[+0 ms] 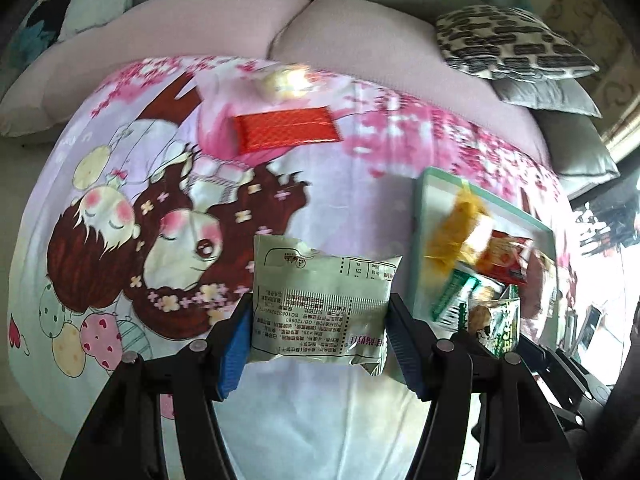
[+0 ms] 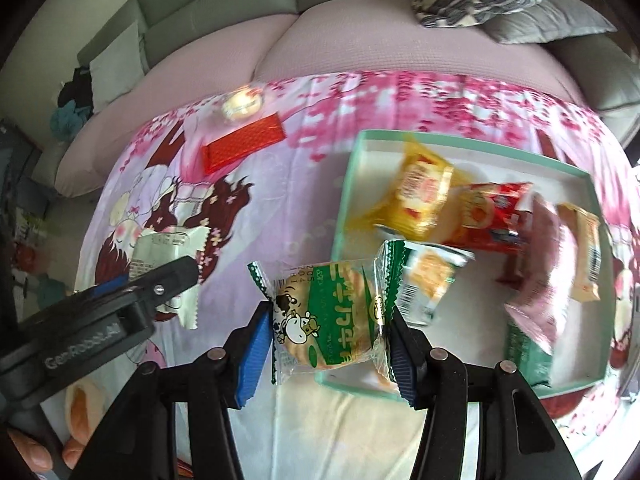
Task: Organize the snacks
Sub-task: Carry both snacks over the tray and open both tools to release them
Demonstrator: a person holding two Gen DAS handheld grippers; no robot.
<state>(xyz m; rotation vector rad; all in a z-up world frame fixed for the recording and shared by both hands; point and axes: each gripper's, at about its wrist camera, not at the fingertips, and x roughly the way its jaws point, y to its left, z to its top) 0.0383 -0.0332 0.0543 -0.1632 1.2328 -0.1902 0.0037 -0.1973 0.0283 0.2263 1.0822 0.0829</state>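
Observation:
My left gripper [image 1: 320, 340] is shut on a pale green snack packet [image 1: 320, 300], printed back side up, lifted above the cartoon cloth. My right gripper [image 2: 326, 346] is shut on a green cow-print biscuit pack [image 2: 326, 316], held over the near left corner of the mint-rimmed tray [image 2: 344, 184]. The tray holds several snacks: a yellow pack [image 2: 416, 196], a red pack [image 2: 492, 216], a green-and-white pack [image 2: 428, 280]. In the right wrist view the left gripper [image 2: 132, 280] shows at the left with its packet [image 2: 160, 248]. A red wafer bar [image 1: 286, 128] and a round pale snack [image 1: 284, 78] lie on the cloth at the far side.
A cartoon-print cloth [image 1: 340, 200] covers the table. Behind it runs a pink-cushioned sofa [image 1: 360, 32] with a leopard-pattern pillow [image 1: 508, 40] and grey pillows [image 1: 552, 92]. A person's fingers [image 2: 36, 456] show at the lower left of the right wrist view.

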